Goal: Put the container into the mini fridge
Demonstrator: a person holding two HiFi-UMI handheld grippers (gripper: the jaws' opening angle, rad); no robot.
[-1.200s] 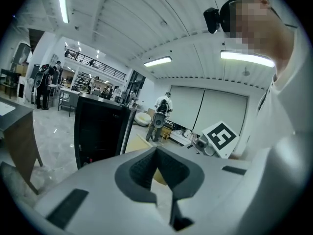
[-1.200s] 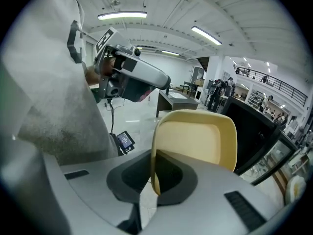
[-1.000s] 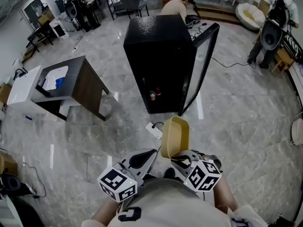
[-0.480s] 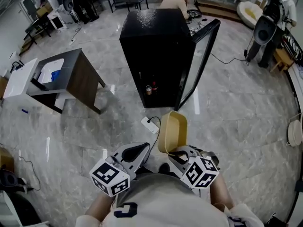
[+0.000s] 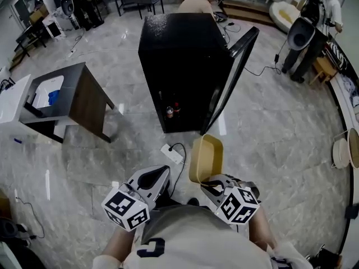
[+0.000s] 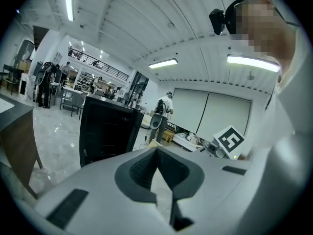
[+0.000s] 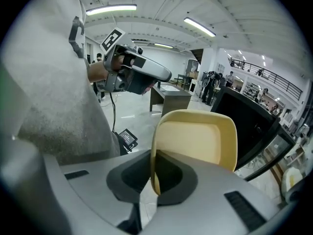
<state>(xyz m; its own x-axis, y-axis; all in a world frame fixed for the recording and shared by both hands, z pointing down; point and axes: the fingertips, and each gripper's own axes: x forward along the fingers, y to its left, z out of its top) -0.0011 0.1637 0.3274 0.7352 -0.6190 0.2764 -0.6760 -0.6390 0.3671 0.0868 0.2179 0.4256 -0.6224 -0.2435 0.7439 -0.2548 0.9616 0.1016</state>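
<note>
The empty yellow container is pinched by its rim in the right gripper. Ahead of it, drinks are seen inside the open mini fridge. The left gripper is held closed on nothing.

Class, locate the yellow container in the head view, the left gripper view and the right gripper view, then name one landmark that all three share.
Head view: yellow container lower centre, standing on edge in the right gripper.
Left gripper view: not clearly in it; a pale sliver above the jaw tips may be it.
Right gripper view: centre, rim pinched between the jaws.
Shared landmark: the black mini fridge.
</note>
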